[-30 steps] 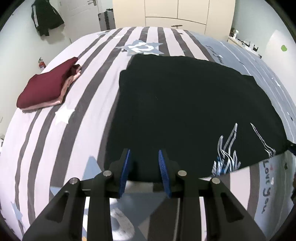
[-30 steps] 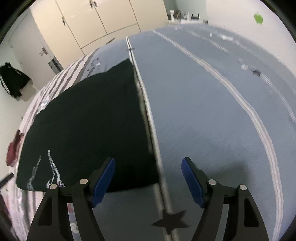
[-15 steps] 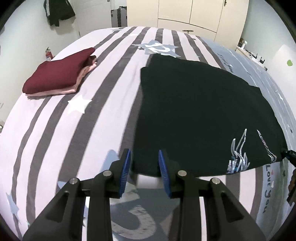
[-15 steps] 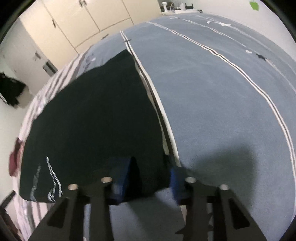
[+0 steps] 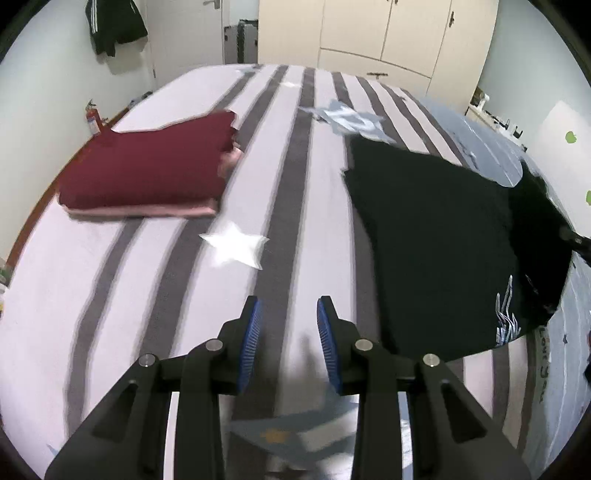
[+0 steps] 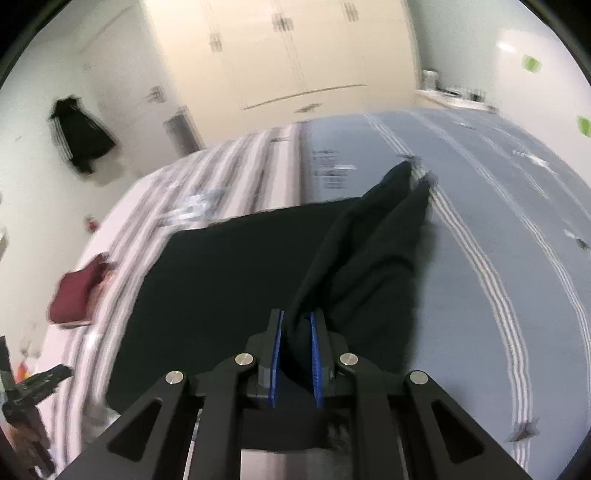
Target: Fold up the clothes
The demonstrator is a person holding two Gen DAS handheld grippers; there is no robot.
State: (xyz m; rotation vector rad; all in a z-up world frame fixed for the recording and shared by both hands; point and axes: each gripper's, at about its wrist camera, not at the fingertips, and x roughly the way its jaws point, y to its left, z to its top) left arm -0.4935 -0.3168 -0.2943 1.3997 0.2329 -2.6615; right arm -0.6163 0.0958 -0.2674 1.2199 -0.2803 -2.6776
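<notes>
A black garment [image 5: 436,251] with a white print near its hem lies spread on the striped bed cover [image 5: 147,295]. In the right wrist view my right gripper [image 6: 297,325] is shut on the right edge of the black garment [image 6: 229,280]. That edge is lifted, and a fold of cloth [image 6: 373,251] hangs down to the bed. My left gripper [image 5: 288,321] hovers over bare striped cover to the left of the garment. Its jaws stand a little apart with nothing between them.
A folded maroon garment on a pink one [image 5: 147,173] lies at the bed's far left, also seen as a maroon stack [image 6: 77,295]. Cream wardrobes [image 5: 369,33] stand behind the bed, and a black jacket [image 5: 114,26] hangs on the wall. The right half of the cover is blue-grey [image 6: 498,229].
My right gripper closed on the garment's right edge and lifted it off the bed. My left gripper slid left, from the garment's hem to bare striped cover, jaw gap unchanged.
</notes>
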